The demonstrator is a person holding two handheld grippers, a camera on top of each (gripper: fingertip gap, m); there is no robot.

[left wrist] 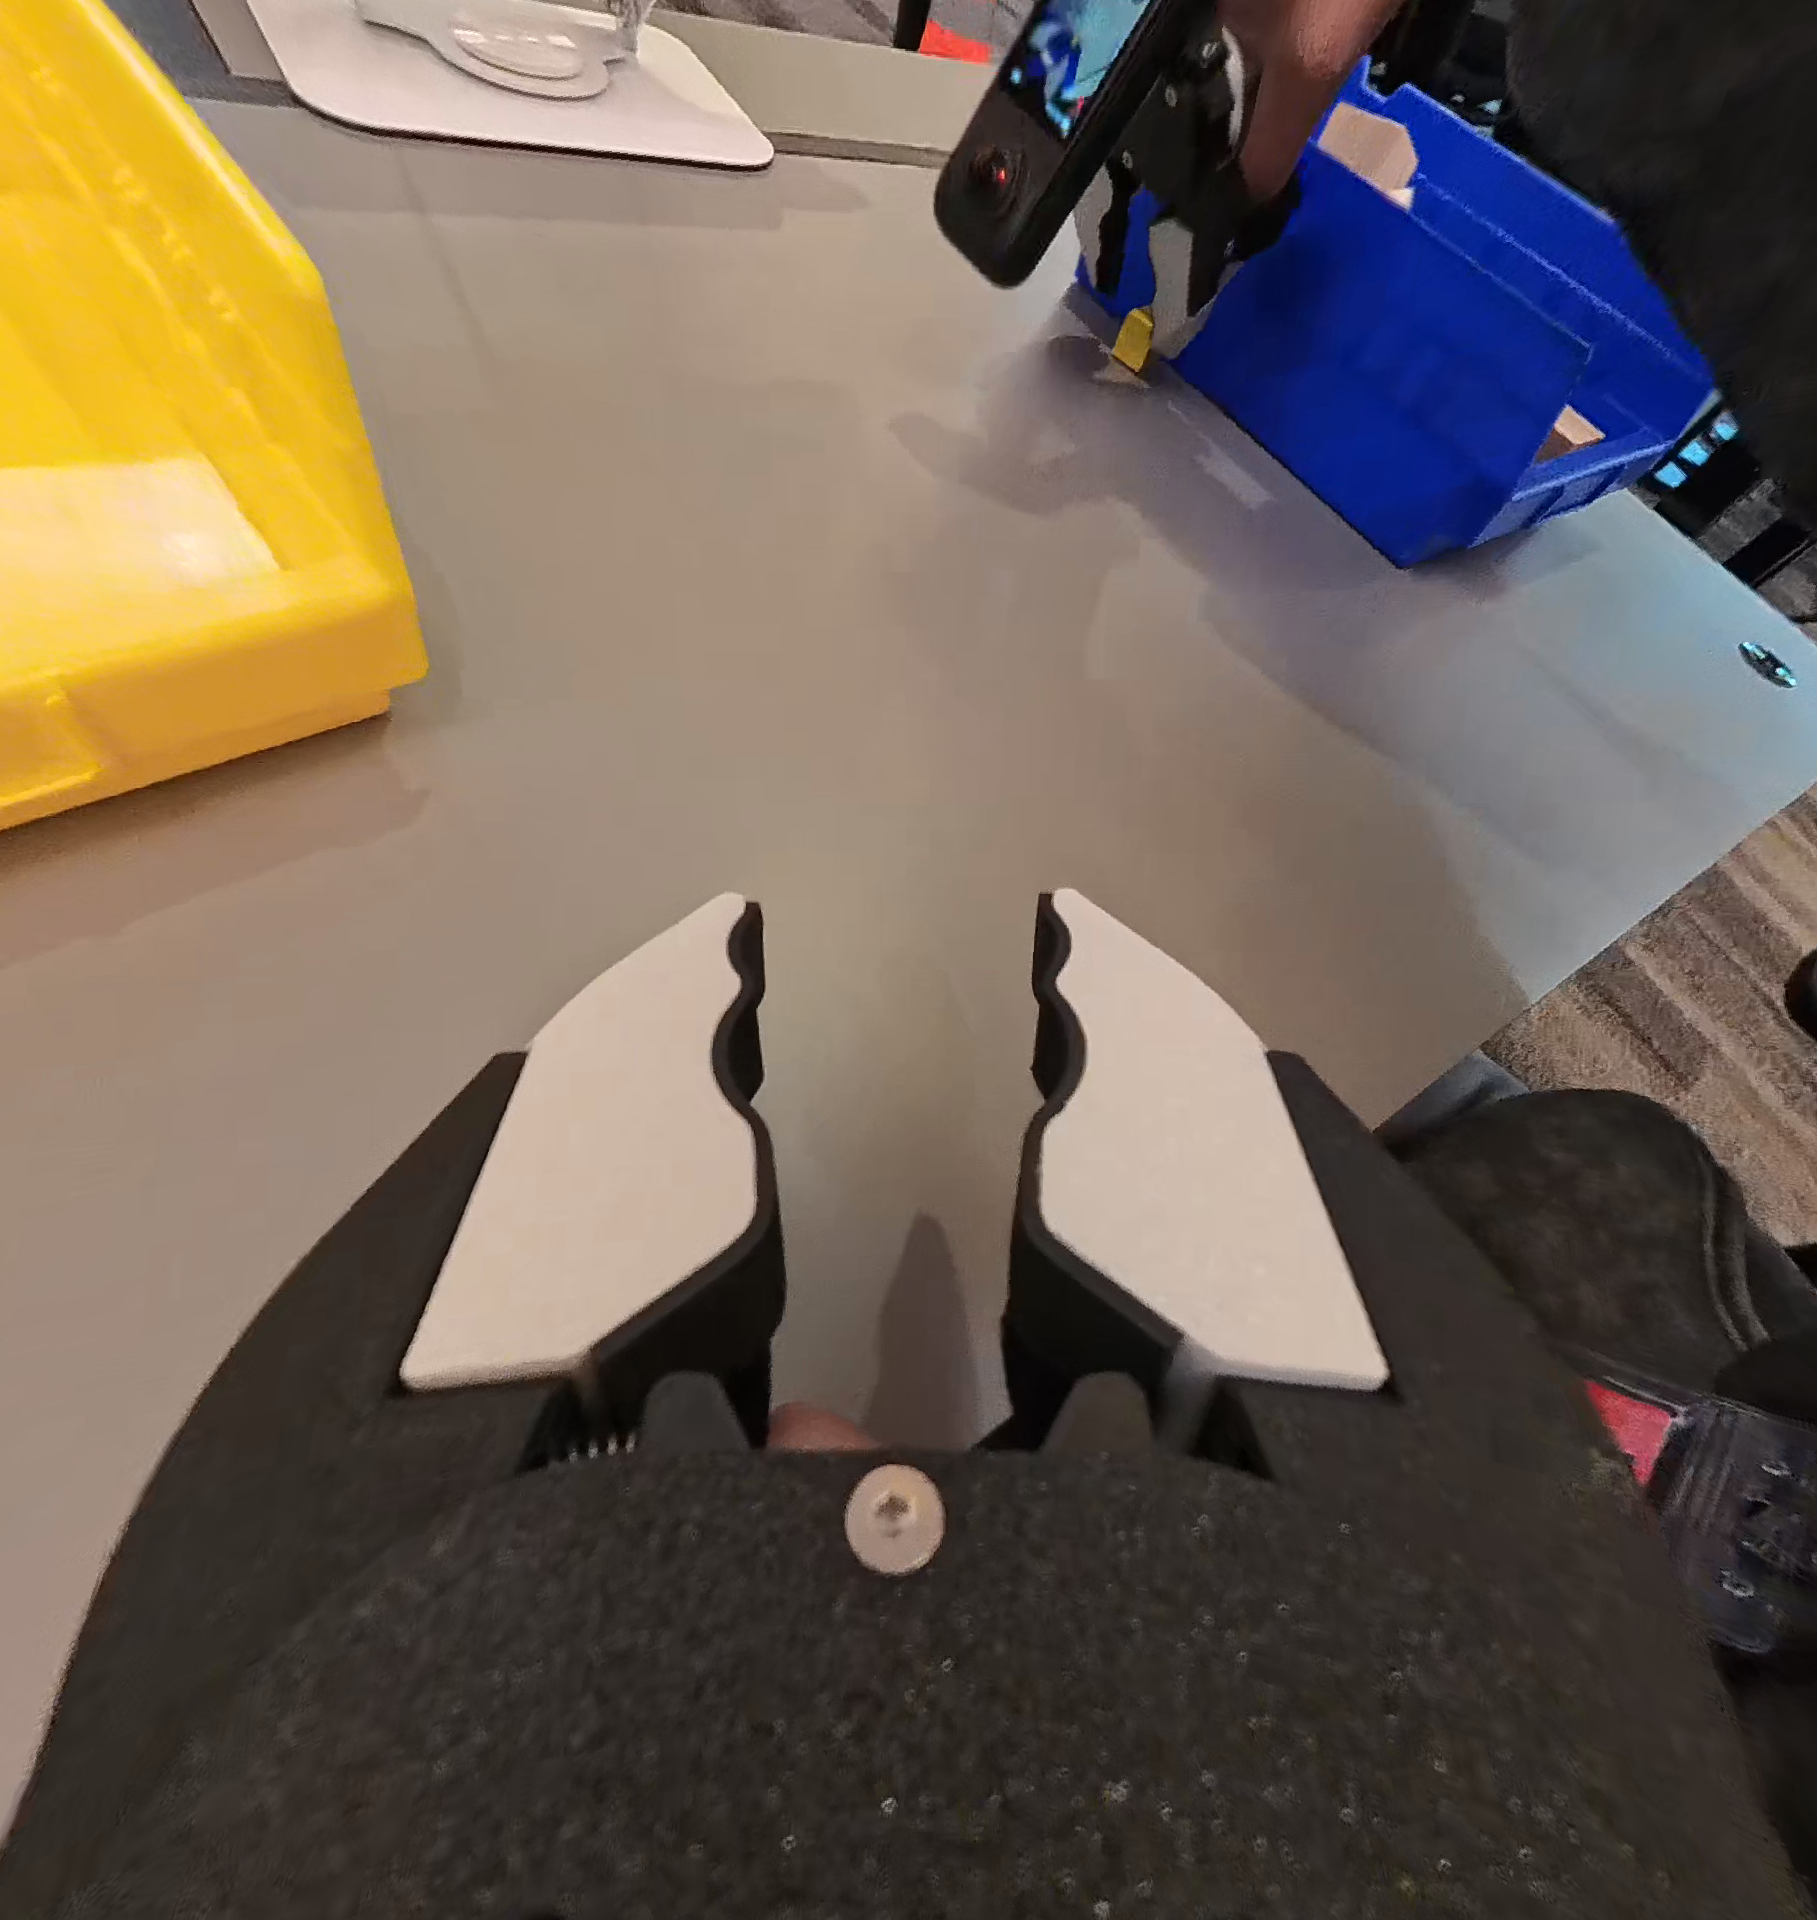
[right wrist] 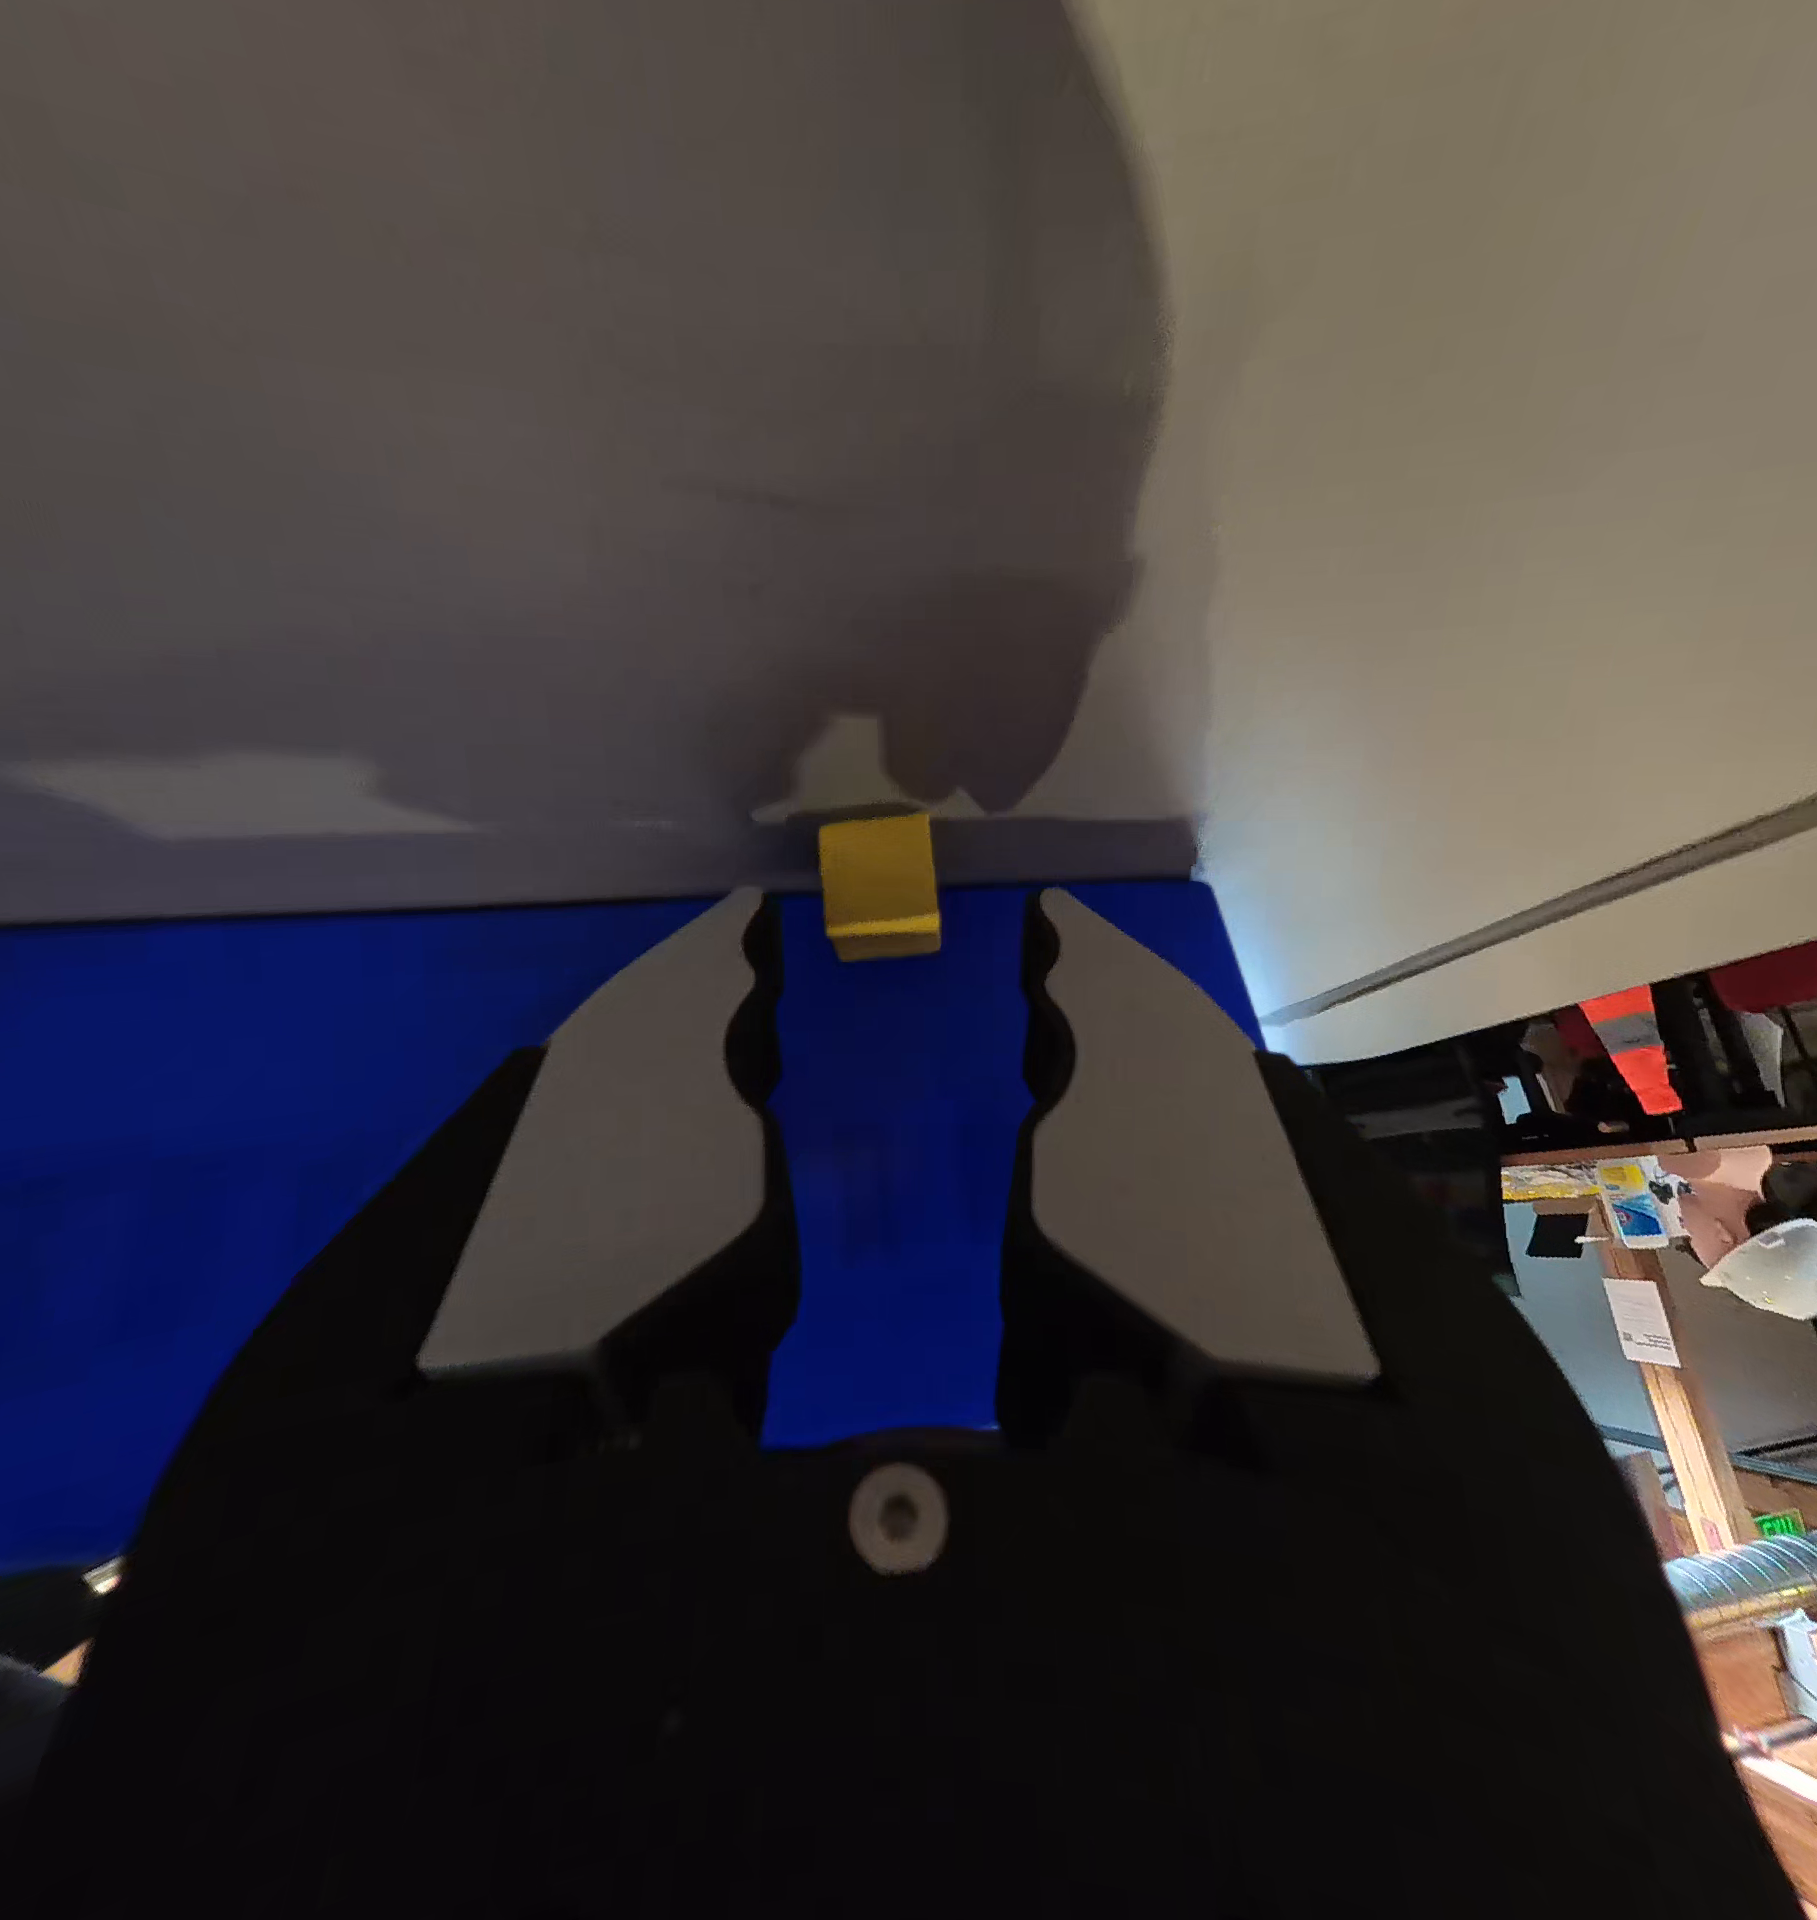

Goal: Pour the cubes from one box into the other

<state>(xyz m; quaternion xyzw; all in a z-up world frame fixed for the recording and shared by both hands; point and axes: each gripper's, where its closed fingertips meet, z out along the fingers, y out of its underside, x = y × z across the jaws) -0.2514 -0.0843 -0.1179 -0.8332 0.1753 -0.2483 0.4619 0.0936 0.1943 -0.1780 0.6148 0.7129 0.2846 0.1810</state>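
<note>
- My left gripper hovers over a bare grey table, its two pale fingers spread apart with nothing between them.
- A yellow box sits on the table ahead of this gripper and off to its left, well apart from the fingertips; what it holds is too blurred to tell.
- A blue box sits far ahead and to the right, near the table's edge; pale cube shapes show inside it.
- My right gripper shows in the distance at the blue box's near corner, held in my hand, with a black camera mounted on it.
- A small yellow cube sits on the table just at that gripper's tips, beside the blue box.
- From the right wrist, my right gripper has its fingers parted, gripping nothing.
- The blue box wall fills the space behind and between those fingers.
- The yellow cube sits just beyond the fingertips, centred on the gap, against the box's edge; I cannot tell whether the fingers touch it.
- A white mat lies far ahead on the table.
</note>
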